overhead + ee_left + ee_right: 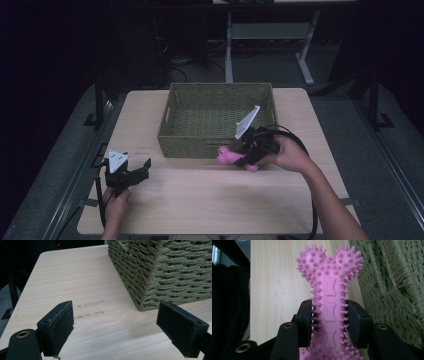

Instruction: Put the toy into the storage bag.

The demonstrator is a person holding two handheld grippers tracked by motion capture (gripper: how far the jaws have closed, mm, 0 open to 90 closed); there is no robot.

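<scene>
Right gripper view shows the right gripper [329,322] pinching the pink spiky bone toy [329,290] by its shaft, just beside the wicker basket [220,137]. Likely next: lift it over the rim and release. The left gripper [116,327] rests spread above the tabletop [82,285].

1. Bone toy [329,302] clamped between the right gripper [329,322] pads: pink rubbery plastic, matt, covered in soft spikes.
2. Basket [170,272] just ahead of the left gripper [115,325]: coarse woven olive cord, rough.
3. Table [87,285] under both: pale wood-grain laminate, smooth, some scuffs.
4. Jaws: matt black plastic.
</scene>
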